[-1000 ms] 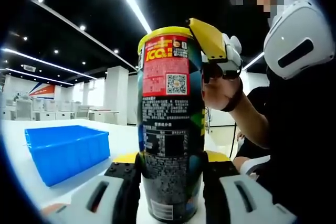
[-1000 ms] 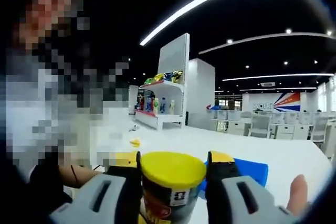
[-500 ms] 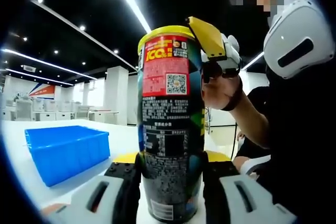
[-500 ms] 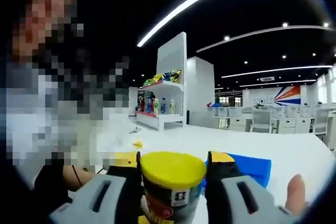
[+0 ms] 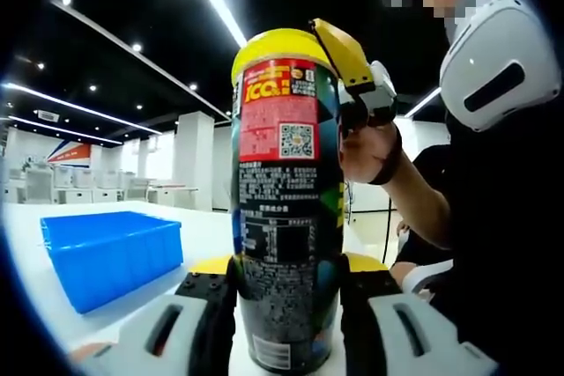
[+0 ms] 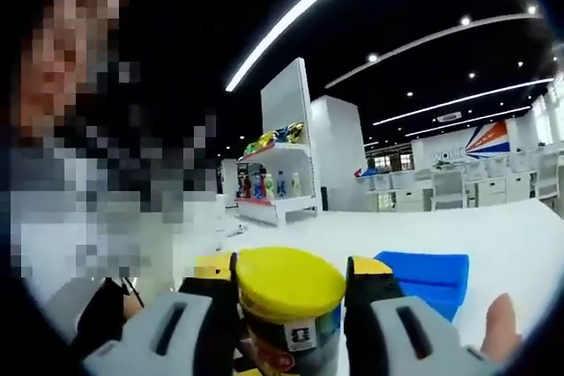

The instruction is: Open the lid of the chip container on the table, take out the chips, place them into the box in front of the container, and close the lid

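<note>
The left gripper point(image 5: 286, 305) clamps the upright chip can point(image 5: 285, 191) low on its stiff, light body, blue box point(image 5: 110, 253) beside. The right gripper point(image 6: 291, 310) pinches the yellow lid point(image 6: 291, 279) — snug plastic, best gripped at its rim.

My grippers and what I am wearing

My left gripper point(image 5: 286, 305) is showing light grey jaw bodies with dark slots, black inner pads and yellow tips; my right gripper point(image 6: 291, 305) is looking the same in its own view, and from the left gripper view it is showing a yellow jaw on a white body. I am wearing a black short-sleeved top point(image 5: 502, 244), a dark band point(image 5: 392, 160) at my right wrist, and a white shell with a black slot point(image 5: 498, 50) on my upper body.
</note>
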Action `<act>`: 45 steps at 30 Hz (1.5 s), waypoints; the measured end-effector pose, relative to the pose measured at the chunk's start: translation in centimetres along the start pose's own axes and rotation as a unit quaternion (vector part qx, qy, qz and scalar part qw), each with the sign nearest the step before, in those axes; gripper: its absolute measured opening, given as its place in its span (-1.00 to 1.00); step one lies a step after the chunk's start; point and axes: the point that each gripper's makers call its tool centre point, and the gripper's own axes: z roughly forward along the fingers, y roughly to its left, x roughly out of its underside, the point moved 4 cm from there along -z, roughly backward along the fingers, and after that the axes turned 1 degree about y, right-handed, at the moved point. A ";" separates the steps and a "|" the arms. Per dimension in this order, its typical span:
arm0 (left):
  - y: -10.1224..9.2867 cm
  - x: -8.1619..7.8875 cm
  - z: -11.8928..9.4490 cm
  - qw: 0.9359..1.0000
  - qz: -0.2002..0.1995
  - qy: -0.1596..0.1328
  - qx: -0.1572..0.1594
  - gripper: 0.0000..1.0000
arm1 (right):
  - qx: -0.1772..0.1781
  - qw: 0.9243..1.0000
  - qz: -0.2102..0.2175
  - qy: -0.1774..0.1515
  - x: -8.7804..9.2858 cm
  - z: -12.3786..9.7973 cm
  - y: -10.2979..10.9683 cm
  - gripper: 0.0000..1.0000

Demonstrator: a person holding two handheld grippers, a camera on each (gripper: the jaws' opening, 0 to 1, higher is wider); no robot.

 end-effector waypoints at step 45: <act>-0.1 0.1 0.0 1.000 -0.001 -0.001 -0.004 -0.07 | 0.097 0.993 -0.004 -0.060 -5.1 -5.0 -4.9 -0.18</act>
